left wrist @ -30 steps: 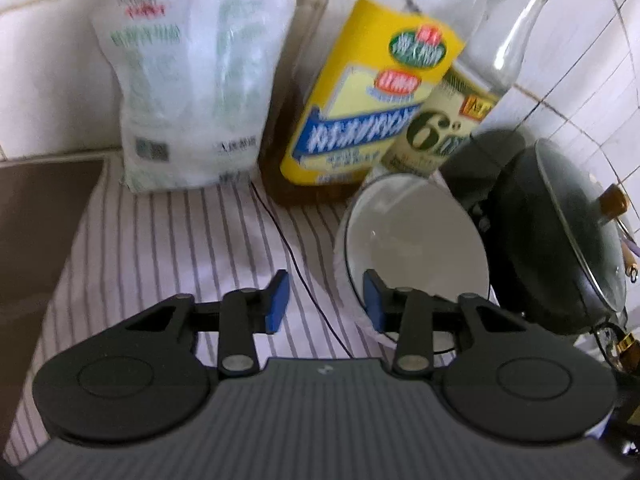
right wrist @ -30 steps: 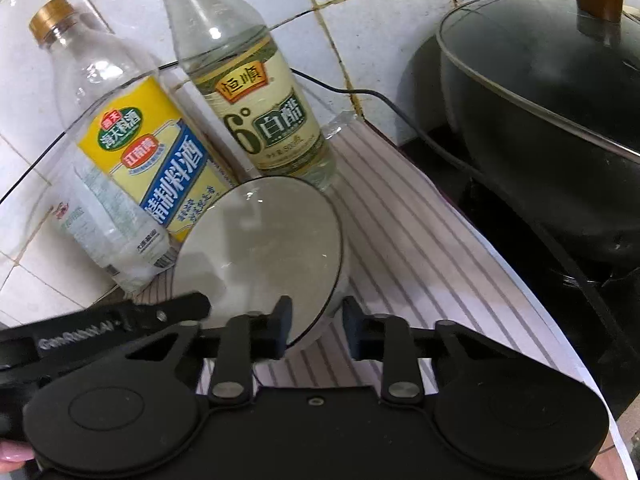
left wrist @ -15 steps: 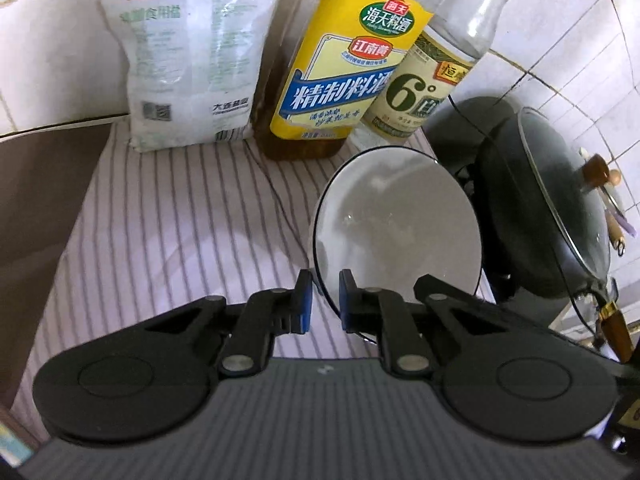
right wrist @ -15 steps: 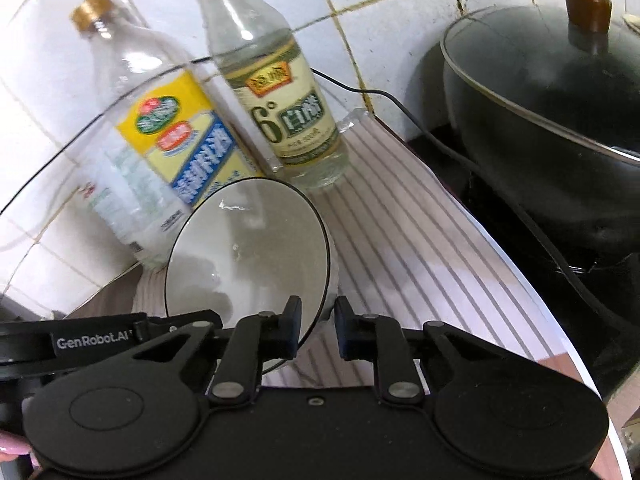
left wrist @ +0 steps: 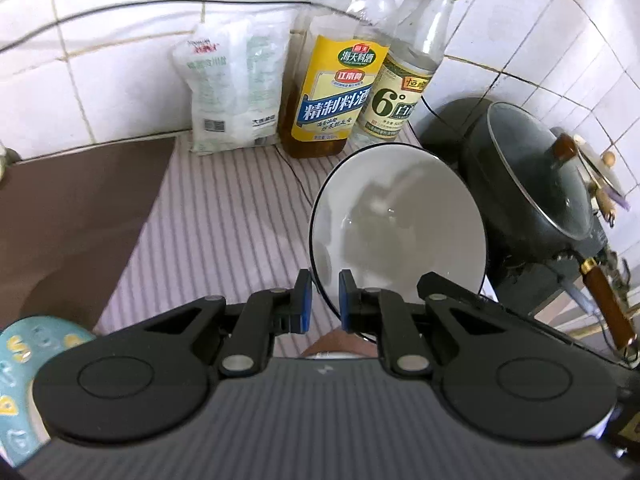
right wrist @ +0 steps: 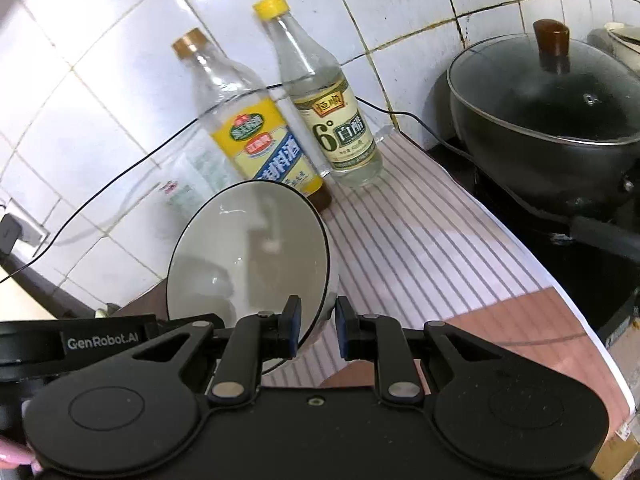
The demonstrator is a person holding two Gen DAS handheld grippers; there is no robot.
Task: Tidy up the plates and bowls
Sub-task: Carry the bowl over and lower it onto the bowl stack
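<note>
So we've got the white bowl (left wrist: 400,220) with the thin dark rim pinched from both sides, and it's tipped up nearly on edge over the striped mat (left wrist: 224,220). Our left gripper (left wrist: 322,300) has its blue pads either side of the bowl's lower left rim, squeezed onto it. Our right gripper (right wrist: 316,330) is doing the same on the lower right rim (right wrist: 320,312), one finger inside the bowl and one outside, closed on the wall. From the right wrist view we can't tell if the bowl's bottom touches the mat. Behind it stand the yellow-label cooking wine bottle (left wrist: 332,96) and the vinegar bottle (left wrist: 404,80), a salt bag (left wrist: 232,88) beside them, and the lidded dark wok (right wrist: 552,120) off to the right.
</note>
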